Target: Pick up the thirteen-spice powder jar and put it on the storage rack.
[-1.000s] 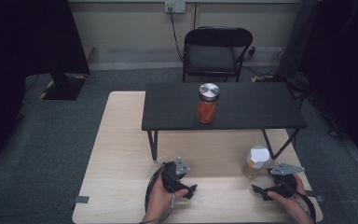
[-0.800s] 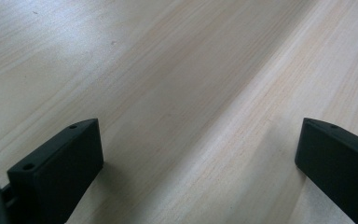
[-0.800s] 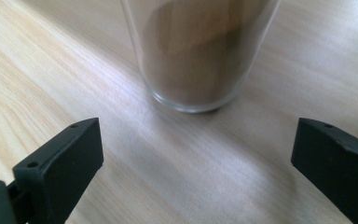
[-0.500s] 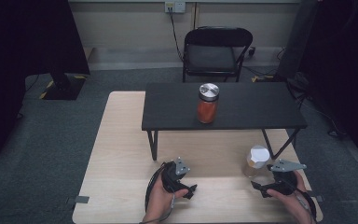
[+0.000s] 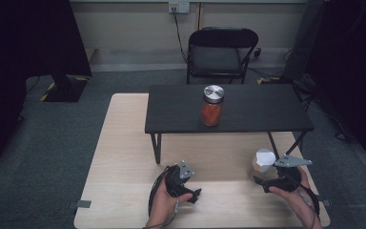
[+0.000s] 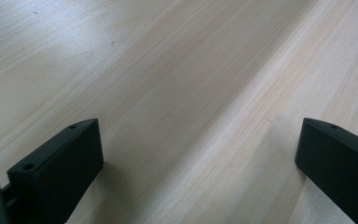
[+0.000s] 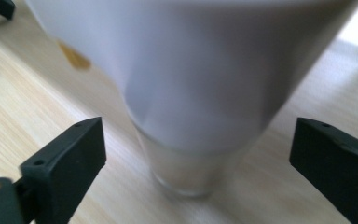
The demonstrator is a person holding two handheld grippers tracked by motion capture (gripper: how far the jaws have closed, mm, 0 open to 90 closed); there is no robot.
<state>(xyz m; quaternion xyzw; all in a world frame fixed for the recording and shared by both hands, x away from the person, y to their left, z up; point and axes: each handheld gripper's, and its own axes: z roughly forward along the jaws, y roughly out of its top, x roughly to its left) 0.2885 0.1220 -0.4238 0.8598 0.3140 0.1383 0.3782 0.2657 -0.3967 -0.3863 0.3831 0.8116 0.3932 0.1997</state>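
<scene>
- The right tool stands wide, its jaws on either side of the glass with a white paper cone but with clear gaps to both; they have just been closing in a little, and nothing is gripped yet.
- The glass stands near the right edge of the worktop, beside a leg of the small black table. A push from one jaw before the other arrives could slide or tip it toward that leg.
- The cone looks top-heavy and loose in the glass; closing on the paper instead of the glass below would likely crush it or lift it out.
- The left tool is wide and empty, low over bare wood near the front edge, too far off to steady anything.
- The red jar on the black table is well apart and looks safe.
</scene>
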